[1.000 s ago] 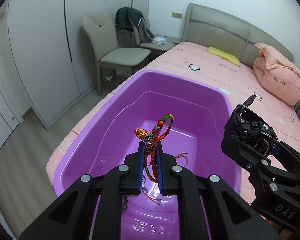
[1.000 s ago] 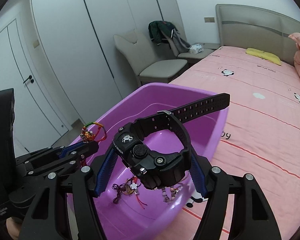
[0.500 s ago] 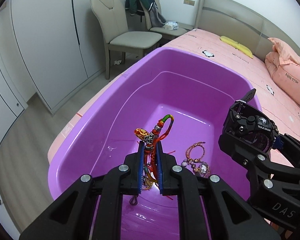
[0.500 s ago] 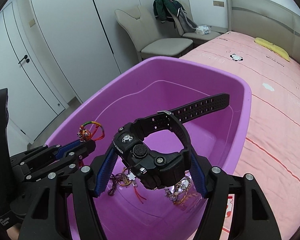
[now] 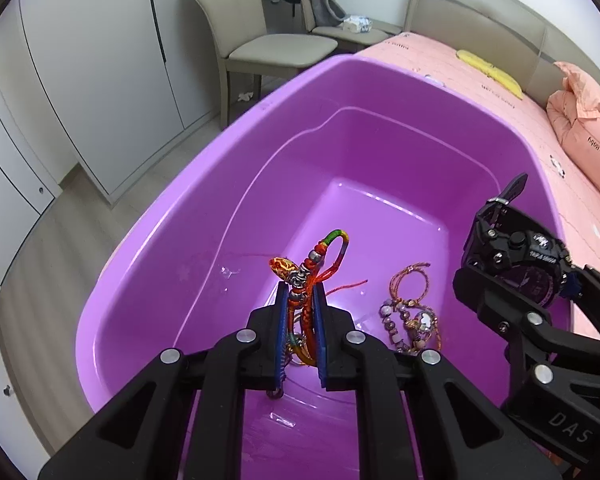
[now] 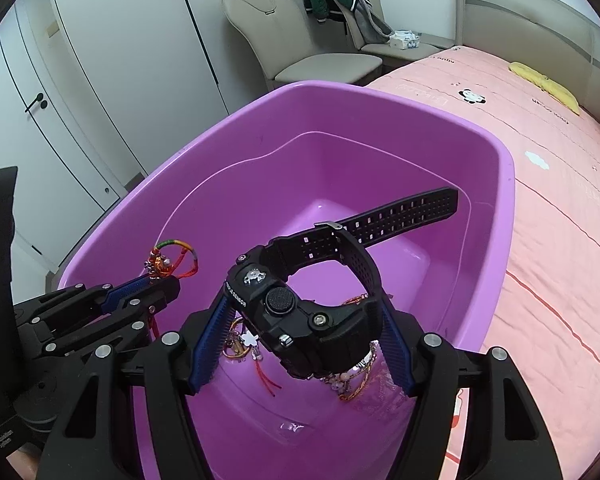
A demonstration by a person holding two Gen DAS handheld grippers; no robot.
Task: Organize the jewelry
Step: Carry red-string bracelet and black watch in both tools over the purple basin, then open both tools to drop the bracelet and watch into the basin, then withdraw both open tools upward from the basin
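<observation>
A purple plastic tub stands on the pink bed. My left gripper is shut on a red and multicoloured cord bracelet and holds it above the tub's inside. My right gripper is shut on a black digital watch, its strap pointing forward over the tub. Beaded bracelets lie on the tub's floor under the grippers.
The pink bed stretches to the right, with a pink pillow and a yellow item. Two beige chairs, one with a jacket, stand beyond the tub. White wardrobe doors line the left.
Both grippers have moved forward and down over the tub, each keeping its hold. More of the tub's floor and the bracelets in it now shows.
</observation>
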